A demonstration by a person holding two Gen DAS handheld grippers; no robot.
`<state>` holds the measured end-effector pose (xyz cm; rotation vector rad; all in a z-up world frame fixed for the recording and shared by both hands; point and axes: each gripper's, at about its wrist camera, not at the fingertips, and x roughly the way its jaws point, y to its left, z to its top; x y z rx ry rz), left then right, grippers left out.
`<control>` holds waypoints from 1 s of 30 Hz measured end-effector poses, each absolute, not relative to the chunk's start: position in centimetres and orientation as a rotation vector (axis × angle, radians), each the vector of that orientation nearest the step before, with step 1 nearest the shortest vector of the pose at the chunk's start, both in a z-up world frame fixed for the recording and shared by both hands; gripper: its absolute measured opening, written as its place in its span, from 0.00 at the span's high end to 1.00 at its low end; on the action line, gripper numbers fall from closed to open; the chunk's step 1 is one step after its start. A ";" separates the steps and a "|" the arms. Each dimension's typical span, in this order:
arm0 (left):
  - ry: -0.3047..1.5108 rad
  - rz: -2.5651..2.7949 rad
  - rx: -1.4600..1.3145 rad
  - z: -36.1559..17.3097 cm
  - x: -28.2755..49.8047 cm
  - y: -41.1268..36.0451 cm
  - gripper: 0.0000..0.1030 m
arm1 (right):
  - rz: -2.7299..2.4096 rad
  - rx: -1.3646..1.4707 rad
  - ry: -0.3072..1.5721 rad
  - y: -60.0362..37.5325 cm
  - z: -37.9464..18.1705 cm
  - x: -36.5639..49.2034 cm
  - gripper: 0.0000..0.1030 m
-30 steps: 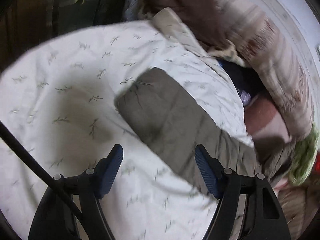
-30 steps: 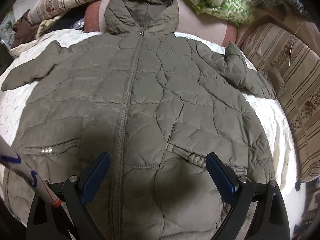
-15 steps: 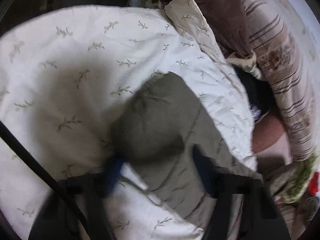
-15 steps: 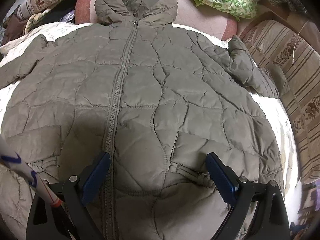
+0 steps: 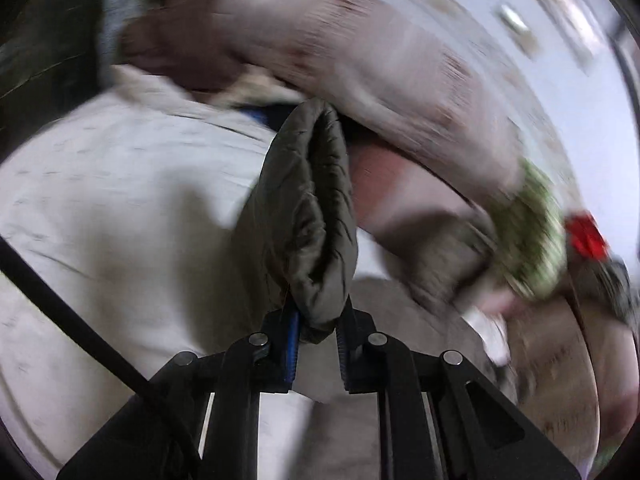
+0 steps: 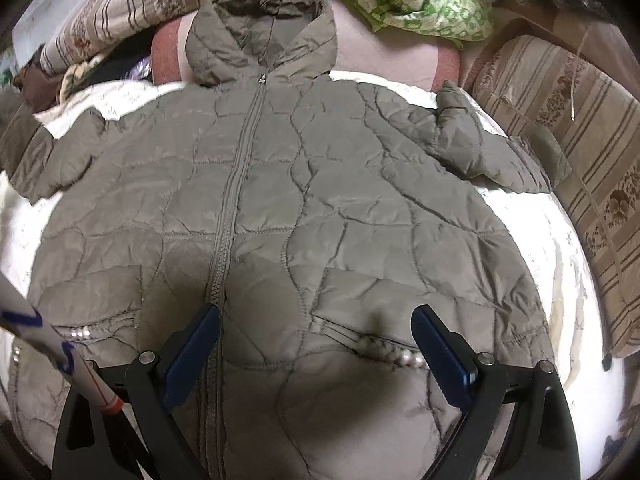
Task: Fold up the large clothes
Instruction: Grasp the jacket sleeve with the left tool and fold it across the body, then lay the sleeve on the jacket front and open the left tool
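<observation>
- Left wrist view: the left gripper (image 5: 318, 344) has its fingers clenched on the olive sleeve cuff (image 5: 308, 216) of the jacket, which rises toward 12 o'clock above the white bedspread (image 5: 120, 200); the surroundings are motion-blurred.
- Right wrist view: the right gripper (image 6: 316, 356) hovers with its fingers spread wide, grasping nothing, over the lower front of the quilted olive jacket (image 6: 300, 184).
- The jacket lies flat and zipped on the bed, hood at 12 o'clock, with a green patterned cloth (image 6: 416, 0) near 1 o'clock.
</observation>
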<state>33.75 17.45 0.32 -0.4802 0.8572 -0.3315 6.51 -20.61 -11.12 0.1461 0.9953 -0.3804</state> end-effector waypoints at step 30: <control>0.877 -0.348 -0.168 -6.6 21.9 3.5 0.30 | -0.320 0.211 0.949 -22.0 -8.5 5.9 0.04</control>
